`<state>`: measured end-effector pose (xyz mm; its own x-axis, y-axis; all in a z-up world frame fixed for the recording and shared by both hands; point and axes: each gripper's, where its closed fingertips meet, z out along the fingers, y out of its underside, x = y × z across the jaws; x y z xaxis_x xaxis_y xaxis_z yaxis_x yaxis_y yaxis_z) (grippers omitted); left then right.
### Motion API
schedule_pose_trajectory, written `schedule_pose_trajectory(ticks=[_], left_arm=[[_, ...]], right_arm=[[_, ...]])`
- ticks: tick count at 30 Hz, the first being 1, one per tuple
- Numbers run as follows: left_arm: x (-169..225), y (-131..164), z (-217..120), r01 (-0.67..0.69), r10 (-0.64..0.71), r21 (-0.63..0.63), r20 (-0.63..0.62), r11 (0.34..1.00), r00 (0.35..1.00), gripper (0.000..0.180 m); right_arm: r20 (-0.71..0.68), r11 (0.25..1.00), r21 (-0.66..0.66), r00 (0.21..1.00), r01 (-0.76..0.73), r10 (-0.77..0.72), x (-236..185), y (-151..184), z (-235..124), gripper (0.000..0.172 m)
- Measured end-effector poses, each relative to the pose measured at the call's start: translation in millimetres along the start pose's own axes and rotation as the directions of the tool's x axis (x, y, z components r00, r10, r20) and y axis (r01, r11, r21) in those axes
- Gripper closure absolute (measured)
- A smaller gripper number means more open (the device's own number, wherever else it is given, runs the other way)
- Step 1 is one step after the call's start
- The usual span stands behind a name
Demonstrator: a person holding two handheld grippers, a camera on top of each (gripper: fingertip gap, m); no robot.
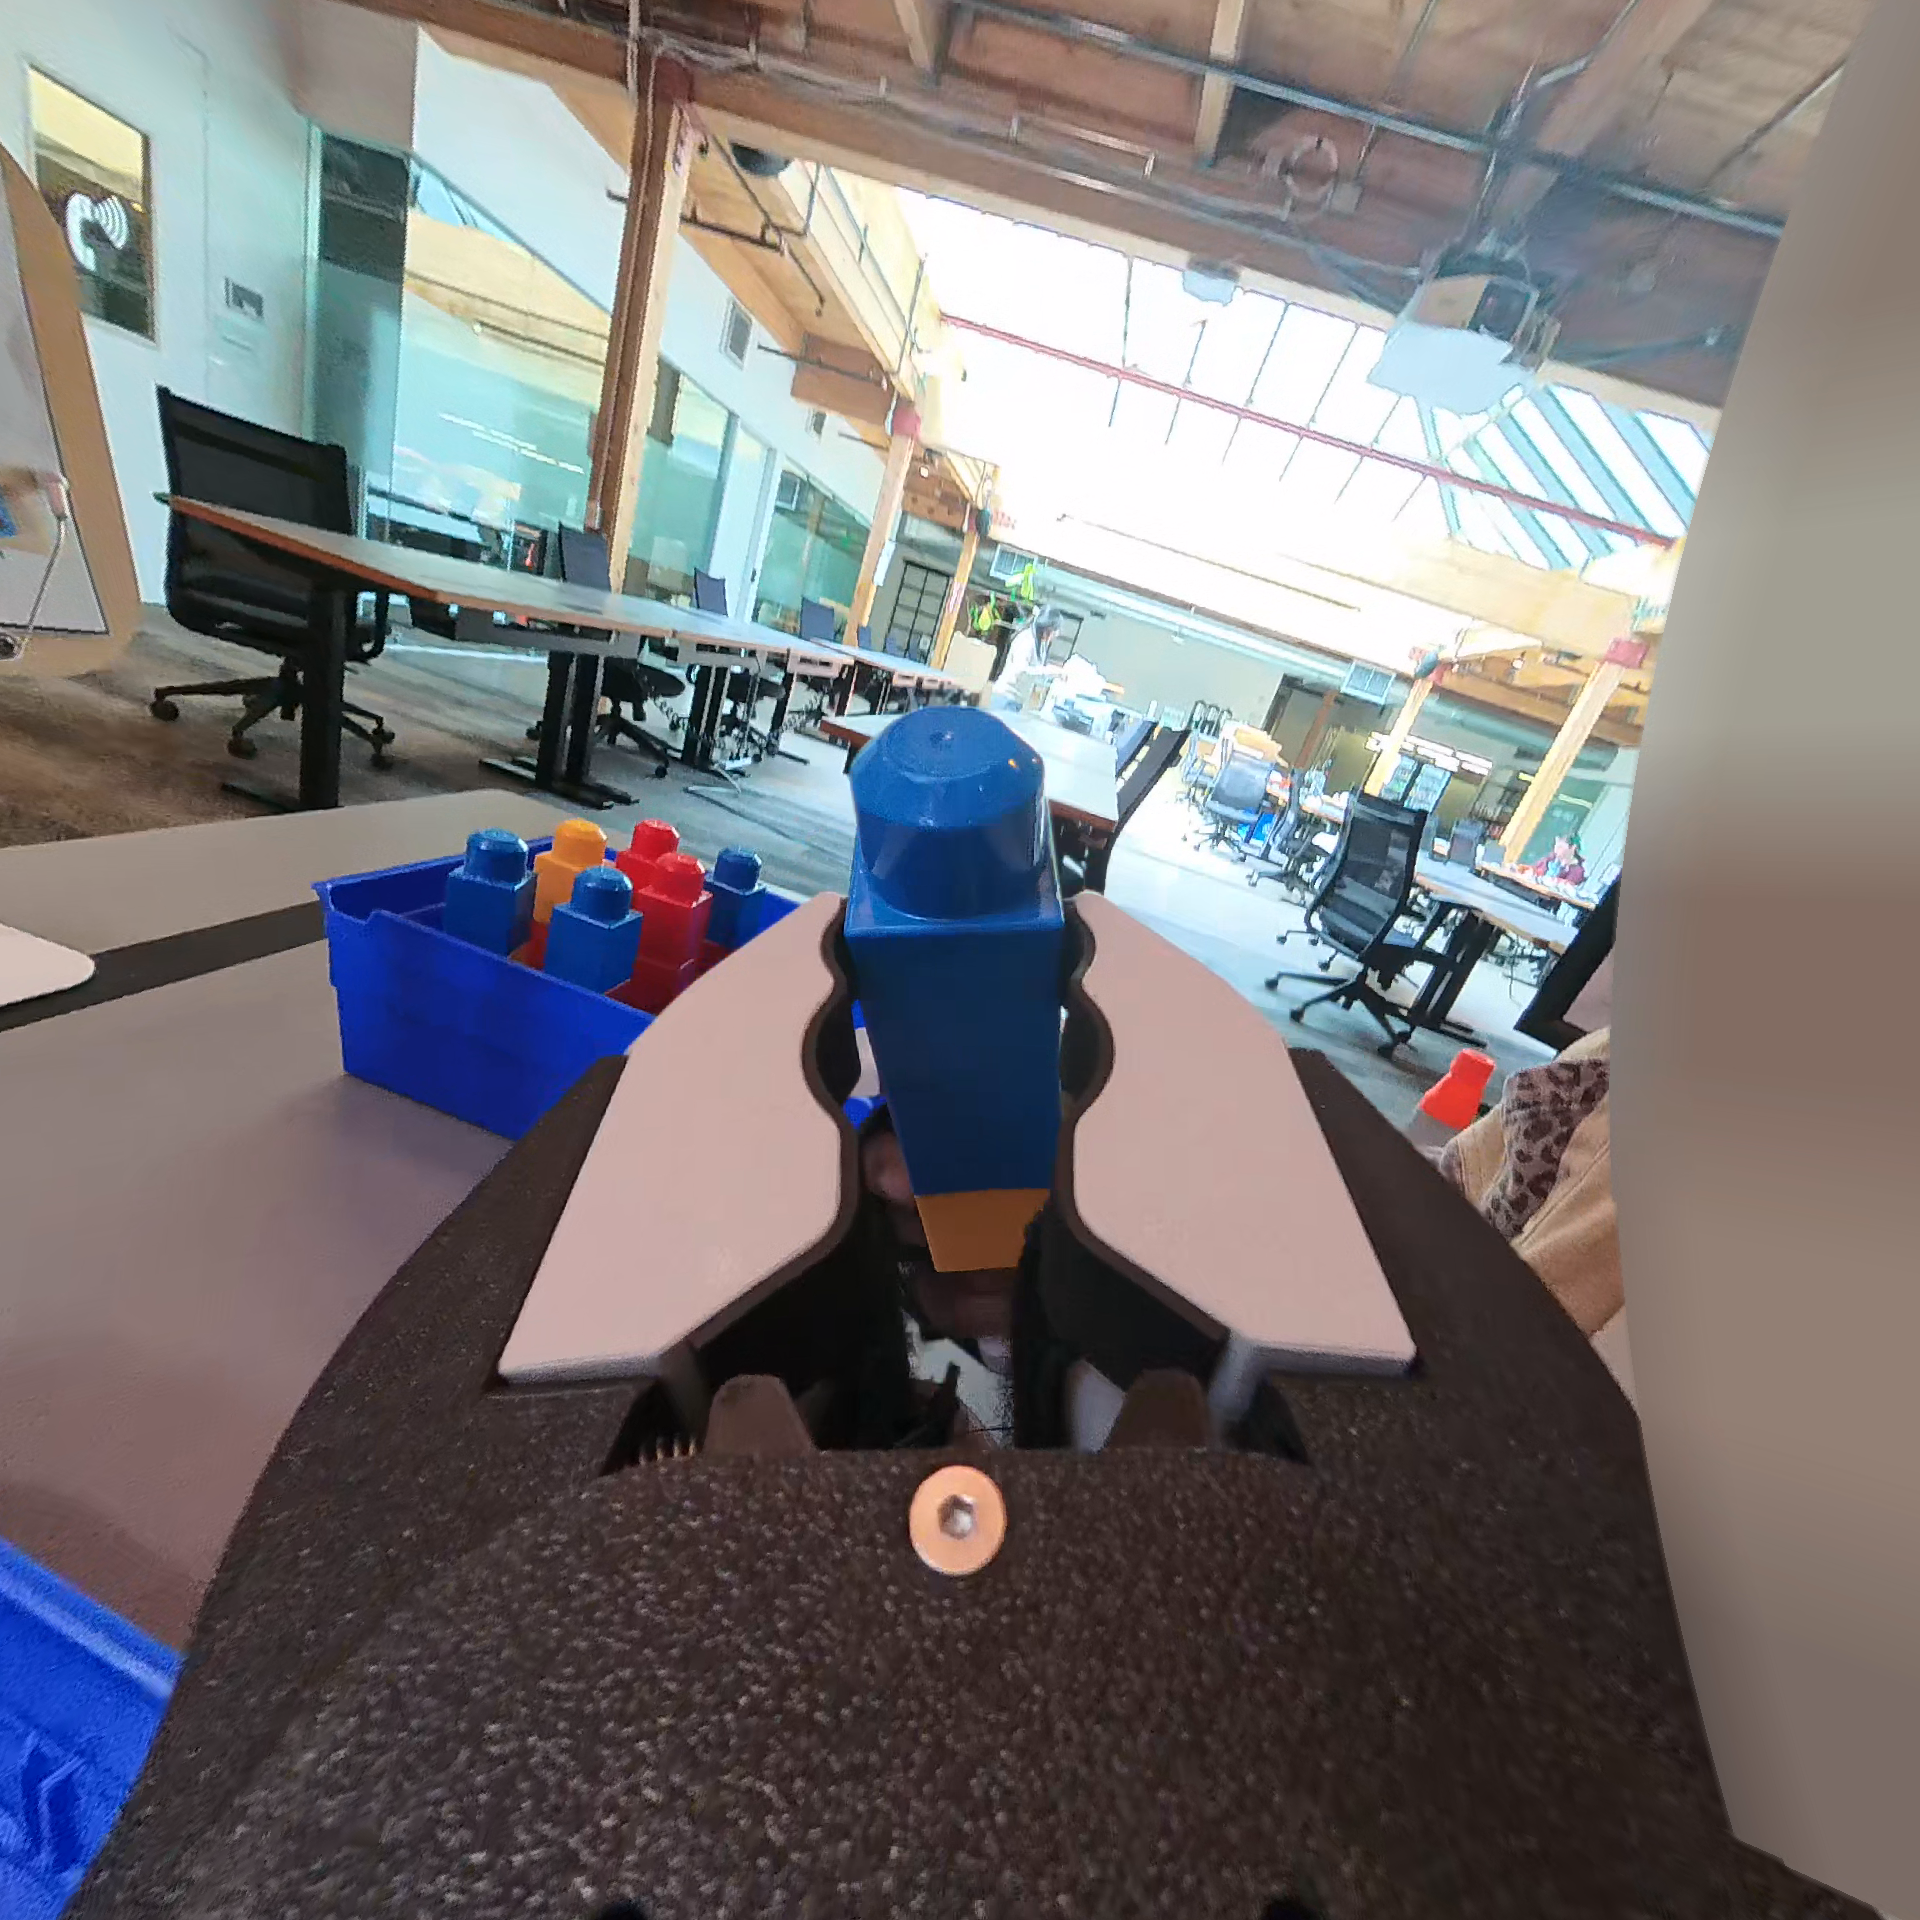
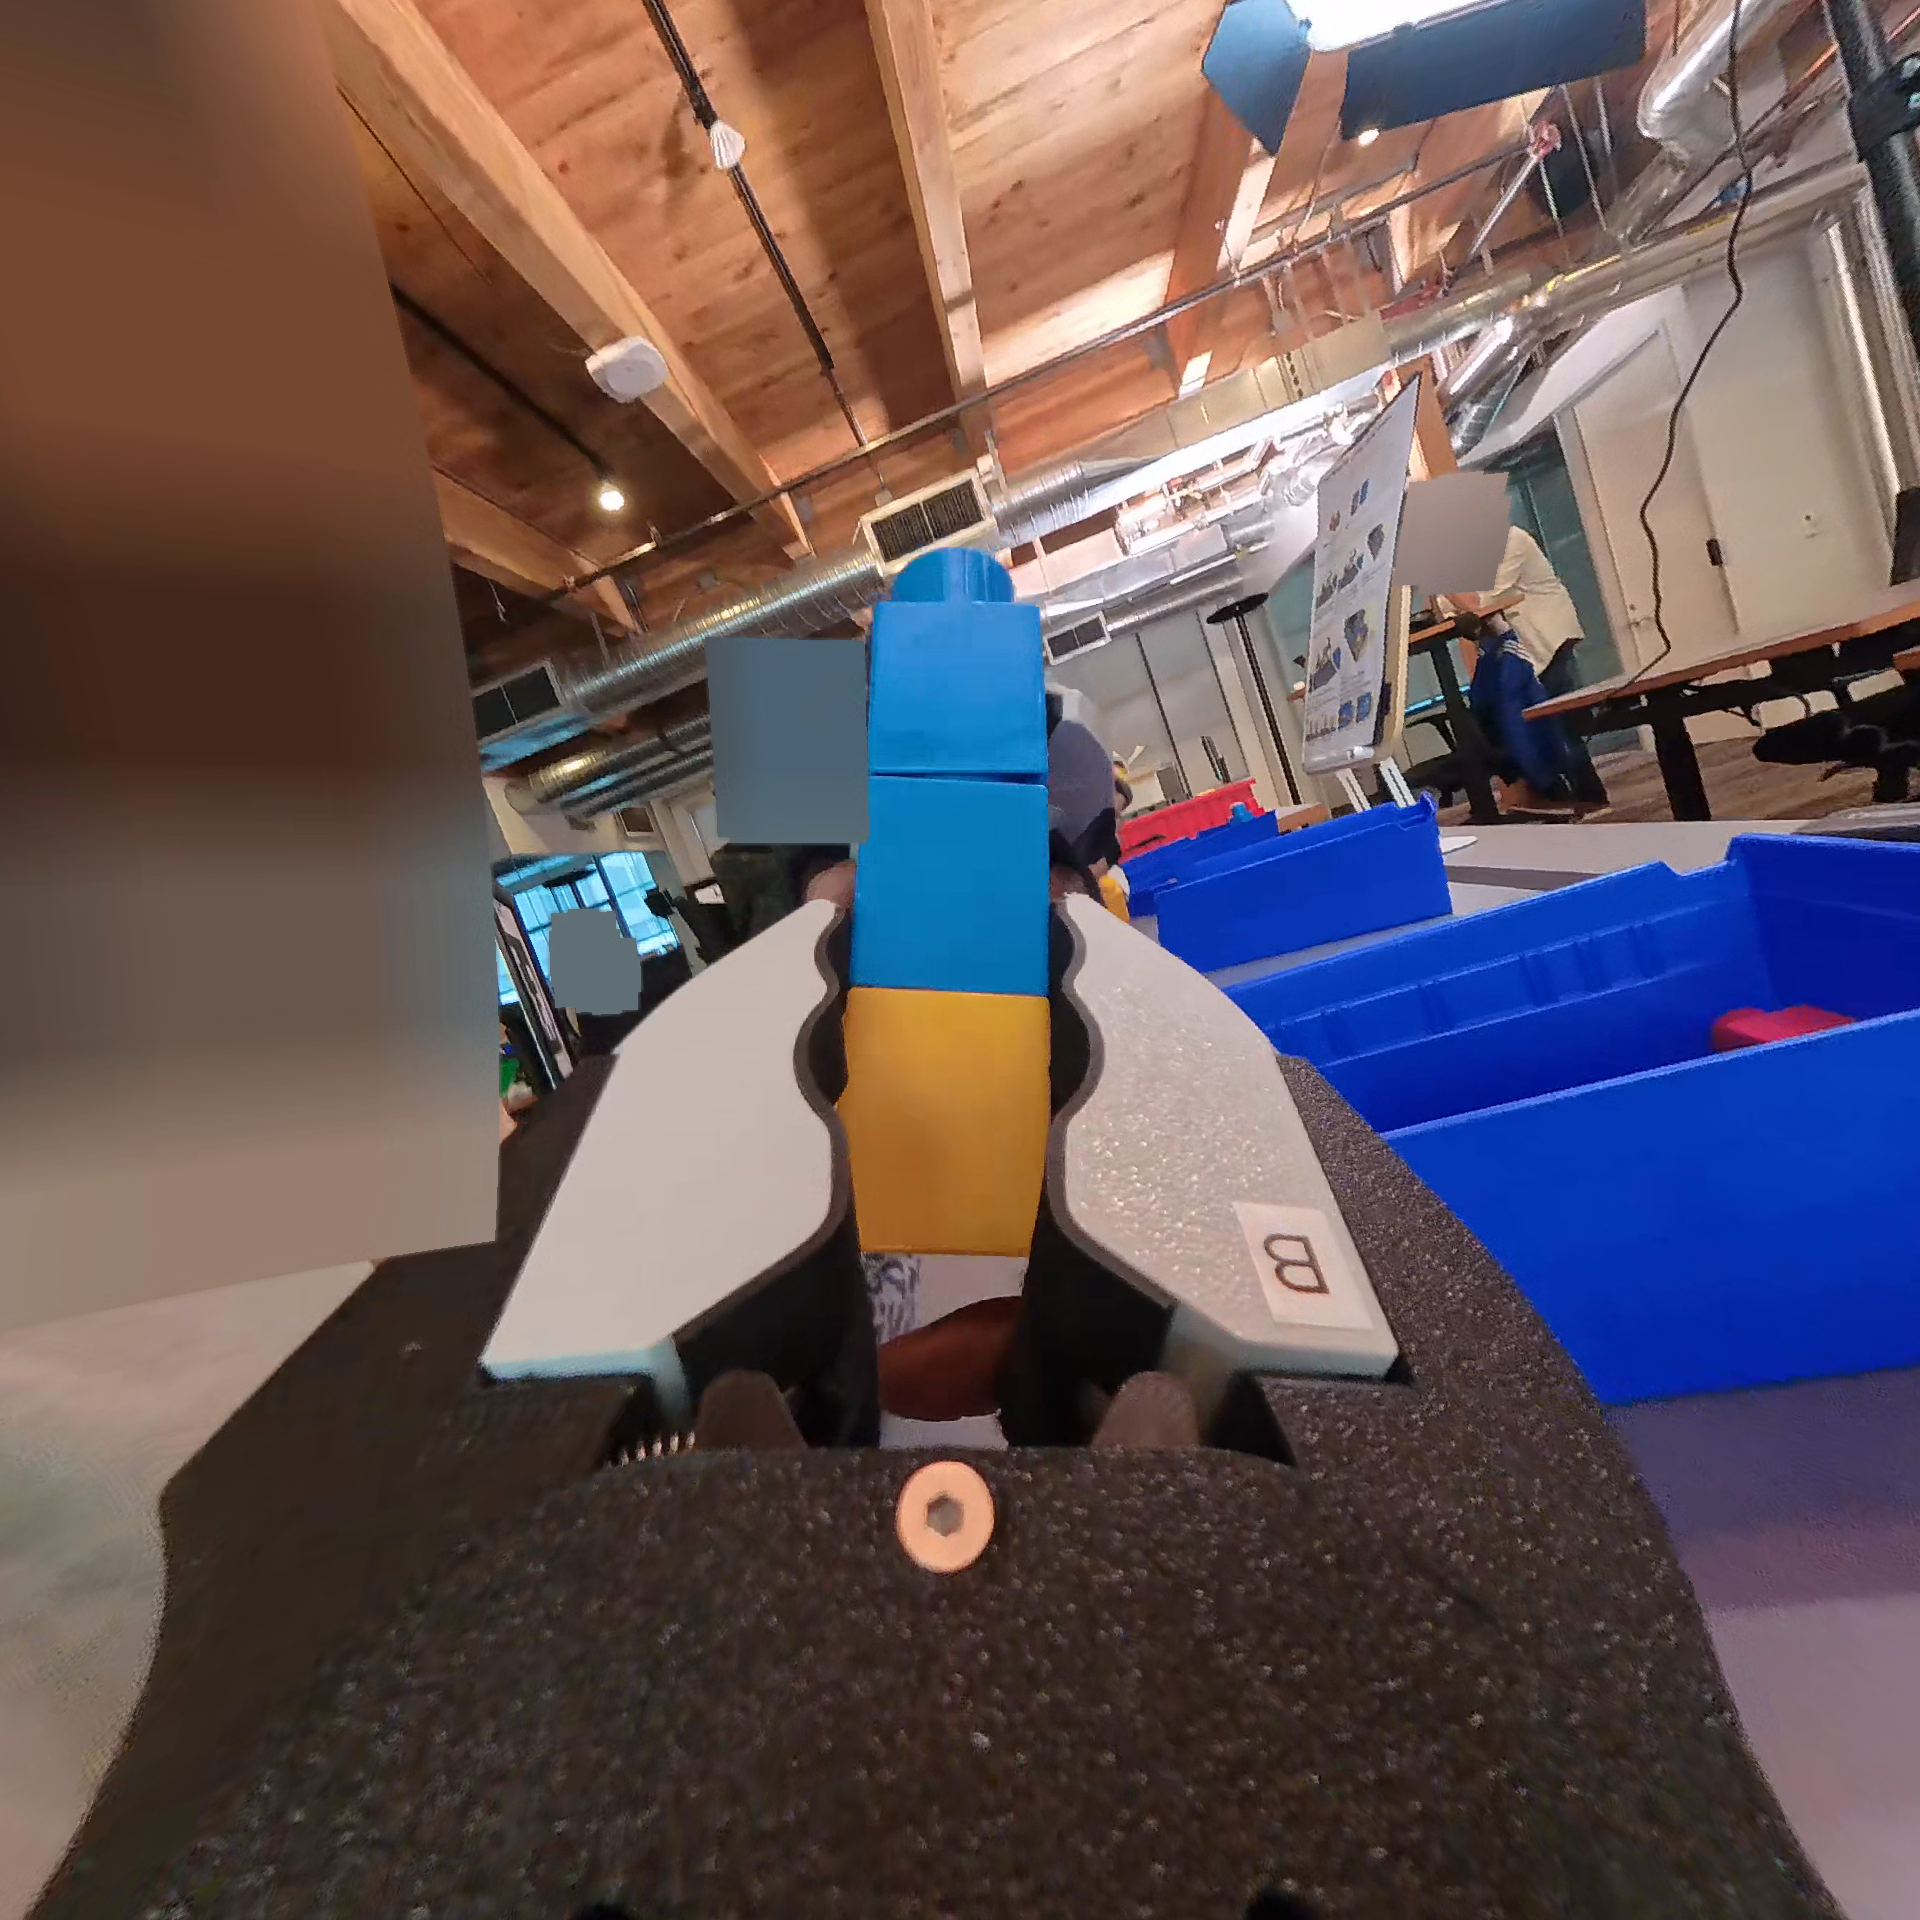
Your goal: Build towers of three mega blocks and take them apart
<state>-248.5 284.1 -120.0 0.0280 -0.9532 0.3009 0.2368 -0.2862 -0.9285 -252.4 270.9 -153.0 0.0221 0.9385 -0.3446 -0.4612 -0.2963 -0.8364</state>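
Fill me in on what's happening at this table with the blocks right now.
A person is working two handheld claws on one three-block tower: an orange block at the bottom and two blue blocks above. The right claw is closed on the orange block, the left claw on a blue one higher up. Finished towers stand in a blue bin on the grey table.
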Motion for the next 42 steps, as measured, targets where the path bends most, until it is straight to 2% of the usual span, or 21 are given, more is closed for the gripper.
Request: schedule_pose_trajectory(ticks=[1, 6, 10, 12, 13, 15, 17, 19, 21, 22, 26, 27, 29, 33, 37, 38, 39, 42], left_arm=[[0, 1, -1, 0.001, -0.001, -0.016, 0.002, 1.000, 1.000, 0.144], [-1, 5, -4, -0.002, 0.002, -0.067, 0.010, 0.998, 1.000, 0.145], [5, 0, -1, -0.042, 0.041, -0.035, -0.011, 0.999, 0.999, 0.141], [3, 11, 3, -0.044, 0.044, -0.074, 0.002, 0.996, 0.999, 0.118], [3, 19, 5, -0.034, 0.035, -0.096, 0.007, 0.995, 0.999, 0.114], [5, 38, 12, -0.015, 0.015, -0.141, -0.004, 0.990, 1.000, 0.114], [6, 54, 19, -0.019, 0.018, -0.180, -0.006, 0.984, 1.000, 0.119], [7, 58, 24, -0.041, 0.042, -0.188, 0.002, 0.981, 0.999, 0.124], [8, 50, 24, -0.080, 0.082, -0.147, 0.004, 0.986, 0.997, 0.142], [8, 47, 21, -0.097, 0.098, -0.138, 0.001, 0.986, 0.995, 0.142], [10, 57, 6, -0.168, 0.159, -0.252, -0.055, 0.953, 0.986, 0.144], [12, 62, 2, -0.175, 0.158, -0.296, -0.081, 0.939, 0.984, 0.144], [17, 75, -7, -0.167, 0.122, -0.399, -0.136, 0.902, 0.983, 0.144], [13, 96, -18, -0.177, 0.114, -0.527, -0.150, 0.831, 0.982, 0.144], [20, 109, -19, -0.201, 0.101, -0.579, -0.199, 0.790, 0.975, 0.144], [22, 111, -19, -0.211, 0.101, -0.588, -0.214, 0.781, 0.972, 0.144], [23, 114, -19, -0.223, 0.110, -0.597, -0.220, 0.771, 0.969, 0.144], [20, 103, -15, -0.235, 0.155, -0.551, -0.190, 0.801, 0.970, 0.142]], right_arm=[[-0.005, 1.000, -0.012, 1.000, 0.008, -0.008, 0, 1, 0, 0.136], [-0.014, 0.999, -0.043, 1.000, 0.028, -0.028, 2, 7, 2, 0.136], [0.032, 0.998, 0.063, 0.999, -0.014, 0.012, -5, -5, 5, 0.135], [0.059, 0.980, 0.184, 0.996, -0.072, 0.062, -5, -20, -2, 0.135], [0.058, 0.967, 0.241, 0.995, -0.087, 0.075, -2, -27, -7, 0.135], [0.044, 0.951, 0.300, 0.997, -0.069, 0.058, 0, -35, -13, 0.135], [0.032, 0.956, 0.290, 0.999, -0.033, 0.025, -2, -34, -12, 0.135], [0.016, 0.964, 0.267, 1.000, 0.019, -0.024, -5, -30, -8, 0.136], [-0.023, 0.974, 0.208, 0.996, 0.087, -0.084, -5, -23, -4, 0.136], [-0.030, 0.978, 0.171, 0.993, 0.117, -0.113, -6, -20, -1, 0.136], [-0.002, 0.965, -0.122, 0.973, 0.231, -0.233, -8, 1, 1, 0.136], [0.007, 0.955, -0.165, 0.968, 0.247, -0.249, -9, 1, -2, 0.129], [-0.005, 0.947, -0.181, 0.963, 0.264, -0.269, -11, -12, -9, 0.120], [-0.011, 0.934, -0.224, 0.957, 0.279, -0.289, -22, -28, -19, 0.120], [0.040, 0.897, -0.343, 0.959, 0.278, -0.282, -30, -10, -17, 0.119], [0.048, 0.880, -0.380, 0.956, 0.284, -0.288, -29, -3, -16, 0.134], [0.047, 0.867, -0.392, 0.949, 0.306, -0.313, -29, -2, -16, 0.137], [0.005, 0.847, -0.399, 0.925, 0.351, -0.381, -28, -15, -21, 0.137]])
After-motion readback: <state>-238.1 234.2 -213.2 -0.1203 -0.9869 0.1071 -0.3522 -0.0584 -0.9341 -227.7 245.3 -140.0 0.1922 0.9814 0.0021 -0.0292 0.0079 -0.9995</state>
